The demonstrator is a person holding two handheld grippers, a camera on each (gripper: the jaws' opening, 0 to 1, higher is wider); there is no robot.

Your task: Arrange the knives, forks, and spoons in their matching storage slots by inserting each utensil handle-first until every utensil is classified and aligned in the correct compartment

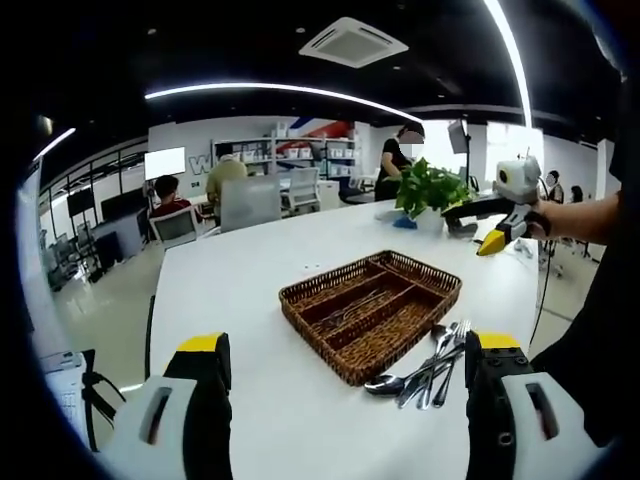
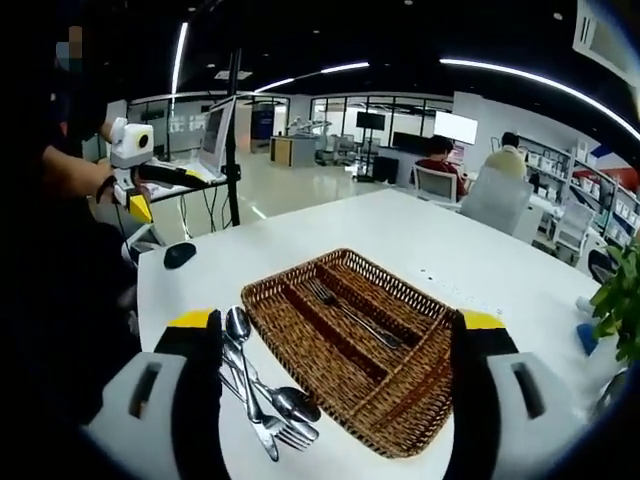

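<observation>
A brown wicker cutlery tray [image 1: 303, 291] [image 2: 262, 291] with long compartments lies on the white table [image 1: 250, 290]. A fork [image 2: 352, 312] and other cutlery [image 1: 348, 309] rest in its slots. Loose spoons, forks and knives [image 1: 425, 371] [image 2: 262, 392] are piled on the table beside the tray. My left gripper [image 1: 349, 342] hovers open, short of the tray, holding nothing. My right gripper [image 2: 335, 321] is also open and empty, facing the tray from the pile's side. In each view, the other gripper [image 1: 497, 240] [image 2: 138, 205] is raised off to the side in a hand.
A potted green plant [image 1: 428, 190] stands on the table behind the tray. A black mouse [image 2: 180, 255] lies near the table corner. A monitor on a stand [image 2: 215, 130] is off the table. People sit at office chairs [image 1: 250, 202] beyond the far edge.
</observation>
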